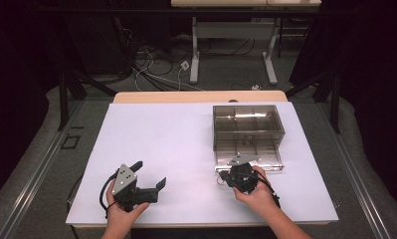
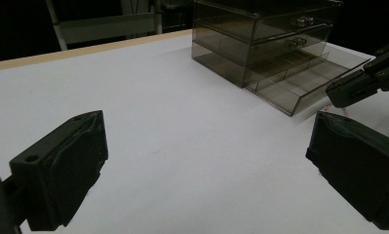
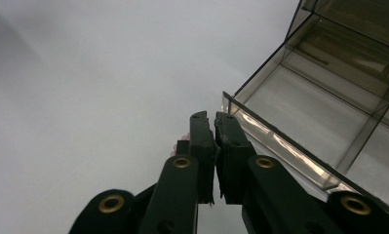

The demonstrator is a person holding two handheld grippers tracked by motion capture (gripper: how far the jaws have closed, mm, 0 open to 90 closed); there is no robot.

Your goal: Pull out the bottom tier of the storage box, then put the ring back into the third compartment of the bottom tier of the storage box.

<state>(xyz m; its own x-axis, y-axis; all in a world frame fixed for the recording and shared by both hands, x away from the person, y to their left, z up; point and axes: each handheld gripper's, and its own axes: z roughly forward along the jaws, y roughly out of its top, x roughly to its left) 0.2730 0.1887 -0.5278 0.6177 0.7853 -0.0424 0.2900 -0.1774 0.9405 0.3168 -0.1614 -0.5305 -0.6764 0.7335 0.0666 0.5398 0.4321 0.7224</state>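
A white tabletop (image 1: pixel 176 149) is sitting in a dark room, with cables trailing over the grey floor behind it. A smoky clear drawer box (image 1: pixel 248 125) is standing at the right rear, its bottom drawer (image 1: pixel 249 154) pulled out and showing dividers. The right tongs (image 1: pixel 240 172) are hovering pressed together just at the drawer's front rim, pinching nothing visible. The left tongs (image 1: pixel 149 174) are resting spread, well apart from the box.
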